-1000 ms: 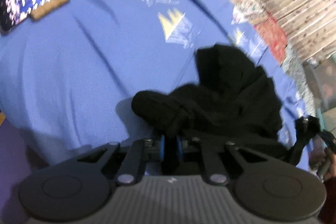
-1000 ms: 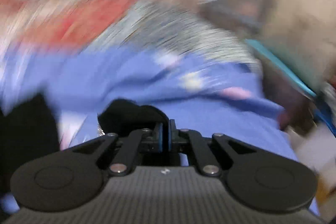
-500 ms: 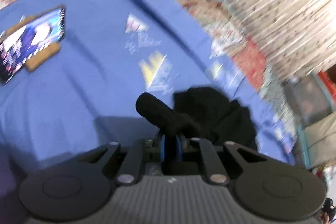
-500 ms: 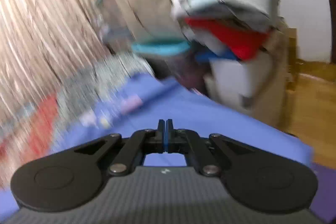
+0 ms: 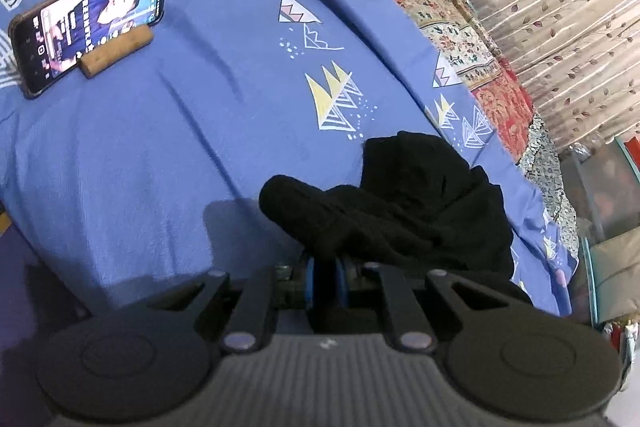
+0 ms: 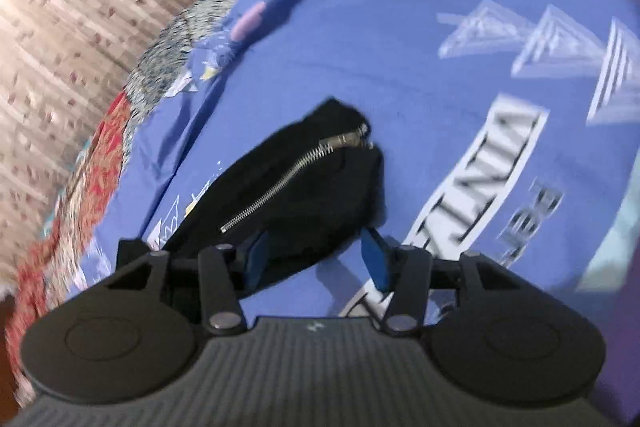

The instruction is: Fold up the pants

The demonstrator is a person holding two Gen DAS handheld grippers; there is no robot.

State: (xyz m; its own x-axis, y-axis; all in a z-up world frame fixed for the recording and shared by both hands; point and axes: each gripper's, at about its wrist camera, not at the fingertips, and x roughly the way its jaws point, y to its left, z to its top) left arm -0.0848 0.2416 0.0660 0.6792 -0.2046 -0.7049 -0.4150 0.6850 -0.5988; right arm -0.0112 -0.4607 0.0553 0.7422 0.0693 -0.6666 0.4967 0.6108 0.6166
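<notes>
Black pants (image 5: 404, 207) lie bunched on the blue bedsheet (image 5: 200, 131). My left gripper (image 5: 325, 279) is shut on a rolled fold of them, lifted a little off the sheet. In the right wrist view another part of the pants (image 6: 288, 195) shows a silver zipper (image 6: 292, 171). My right gripper (image 6: 315, 251) hangs just over that part with its jaws opening. The cloth lies between the blue pads: the left pad (image 6: 256, 253) is at the cloth's edge, the right pad (image 6: 374, 257) stands apart from it.
A phone (image 5: 88, 23) with a lit screen leans on a cork stand (image 5: 116, 53) at the sheet's far left. A patterned quilt (image 5: 480, 59) and a curtain (image 5: 560, 7) border the right side. Bins and boxes (image 5: 600, 187) stand past the bed's corner.
My right gripper has swung from the room's clutter down to the zipper part of the pants, and its shut jaws have parted. The left gripper keeps its hold on the fold.
</notes>
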